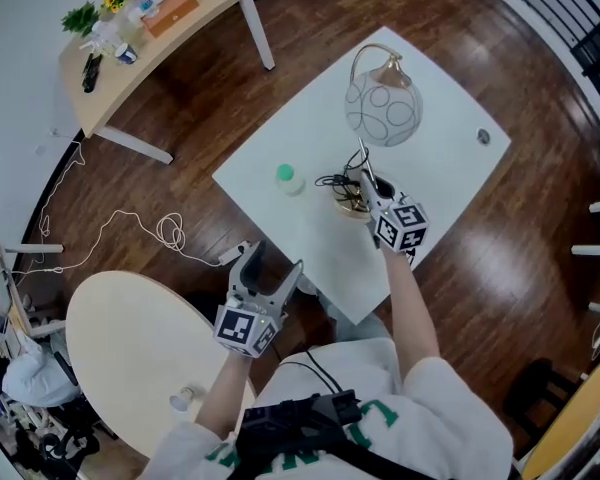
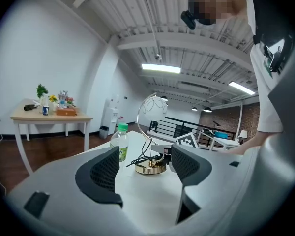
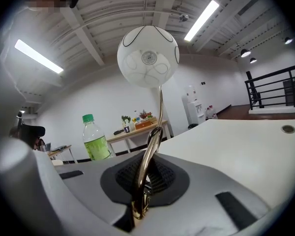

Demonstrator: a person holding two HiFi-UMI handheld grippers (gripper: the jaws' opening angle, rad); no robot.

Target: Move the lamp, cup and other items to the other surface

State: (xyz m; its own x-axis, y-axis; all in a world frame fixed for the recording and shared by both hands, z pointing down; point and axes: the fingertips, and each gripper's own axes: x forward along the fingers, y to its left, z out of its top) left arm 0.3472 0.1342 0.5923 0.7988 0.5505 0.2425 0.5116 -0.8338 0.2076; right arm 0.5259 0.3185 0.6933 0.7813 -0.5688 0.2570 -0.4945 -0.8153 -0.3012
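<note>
"Two grippers in play. Which one has hold of anything?"

"Only the right gripper point(image 3: 146, 181). Its jaws are pinched tight on the thin gold stem of the lamp point(image 3: 147, 57), low down and just above the base. The left gripper point(image 2: 146, 167) comes first, nearest us. It sits at the near edge of the white table point(image 1: 450, 178), jaws spread wide with nothing between the pads. The lamp base only shows through the gap, farther in."

"Why take the stem so low?"

"My guess is that the glass globe is the fragile, top-heavy end, so a hold near the base should stop it swinging. The open left one looks placed to steady the base or gather the black cord point(image 1: 332, 180) coiled there."

"Where does the lamp sit, and how does it stand?"

"Around the middle of the white table, with its base apparently resting on the top. Its long axis is vertical: the stem rises, arches over, and the globe hangs roughly above the base."

"Anything beyond it?"

"A green-capped bottle point(image 1: 288, 178) stands upright toward the white table's left corner, apart from the lamp. Off that table's near-left side is a round beige table point(image 1: 120, 338), probably the destination."
</note>
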